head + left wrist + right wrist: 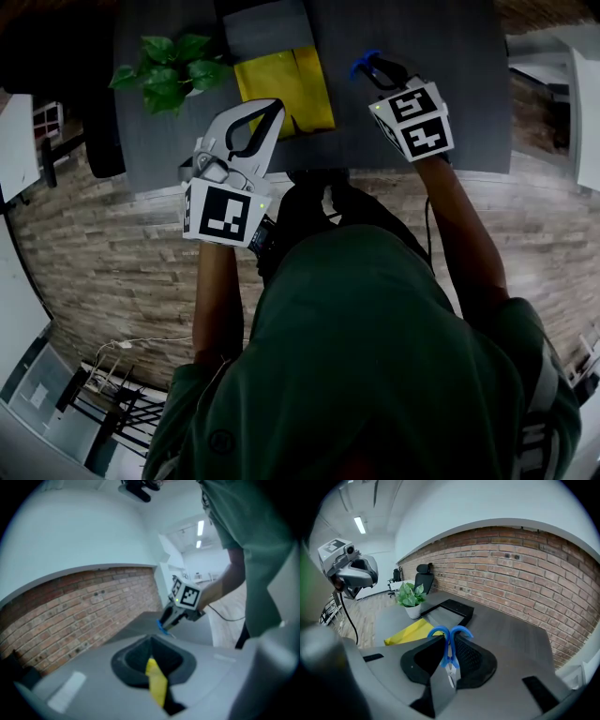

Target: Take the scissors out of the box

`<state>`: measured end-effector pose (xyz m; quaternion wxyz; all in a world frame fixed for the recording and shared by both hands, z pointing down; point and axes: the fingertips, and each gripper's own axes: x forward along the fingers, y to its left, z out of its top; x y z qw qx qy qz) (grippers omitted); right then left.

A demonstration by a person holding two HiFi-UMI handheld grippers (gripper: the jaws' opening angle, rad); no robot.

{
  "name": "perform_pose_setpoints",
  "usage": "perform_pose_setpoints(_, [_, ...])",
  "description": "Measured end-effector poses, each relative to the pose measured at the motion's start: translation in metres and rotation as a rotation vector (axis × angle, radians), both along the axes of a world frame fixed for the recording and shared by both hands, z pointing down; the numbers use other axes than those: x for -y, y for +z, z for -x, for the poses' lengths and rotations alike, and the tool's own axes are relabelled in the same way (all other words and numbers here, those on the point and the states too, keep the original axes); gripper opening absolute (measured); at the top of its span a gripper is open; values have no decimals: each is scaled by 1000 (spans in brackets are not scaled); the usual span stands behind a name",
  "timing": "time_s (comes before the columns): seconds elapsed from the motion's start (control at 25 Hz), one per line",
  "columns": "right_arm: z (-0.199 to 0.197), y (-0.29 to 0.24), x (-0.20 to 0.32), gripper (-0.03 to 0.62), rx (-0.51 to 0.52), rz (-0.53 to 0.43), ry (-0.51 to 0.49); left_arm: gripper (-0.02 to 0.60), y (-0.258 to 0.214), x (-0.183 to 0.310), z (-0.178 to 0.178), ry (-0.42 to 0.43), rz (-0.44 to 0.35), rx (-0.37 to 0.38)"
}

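Right gripper point(386, 77) has its 2 jaws pressed together on the scissors point(451, 633). The blue handle loops stick out past the jaw tips and the blades run back between the jaws towards the camera. It holds them up above the dark tabletop point(450, 56), touching nothing else.

Ahead of that gripper and a little to its left lies a shallow black box point(451, 612) with a grey inside, which I take to be the box in question. The scissors are well apart from it and plainly not in it. Nearer, just to the left of the same gripper, a yellow sheet point(286, 86) lies flat on the tabletop, with a small potted plant point(169, 67) beyond it.

Left gripper point(151, 644) hangs to the left of the other 1, pointing across at it. Its jaws stand almost together with a yellow strip in the slot between them, so it seems to be pinching an edge of that yellow sheet, though how firmly I cannot say.

As I judge it, the main step is done: the scissors are out and firmly held. What looks left is to set them down somewhere on the tabletop and let go, and for the left gripper to release the sheet.
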<state>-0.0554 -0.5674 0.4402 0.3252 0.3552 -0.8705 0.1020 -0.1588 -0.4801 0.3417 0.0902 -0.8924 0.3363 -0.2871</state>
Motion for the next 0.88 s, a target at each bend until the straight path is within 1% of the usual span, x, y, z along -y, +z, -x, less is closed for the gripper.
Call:
perform_pose_setpoints(0.44, [-33, 62, 6, 74, -36, 88, 32, 0, 8, 1, -15, 7, 40, 25])
perform_pose_setpoints(0.76, [-39, 95, 7, 74, -51, 142, 47, 0, 20, -4, -17, 9, 67, 37])
perform_pose_setpoints(0.88, [-39, 101, 9, 74, -51, 147, 51, 0, 22, -5, -15, 6, 71, 37])
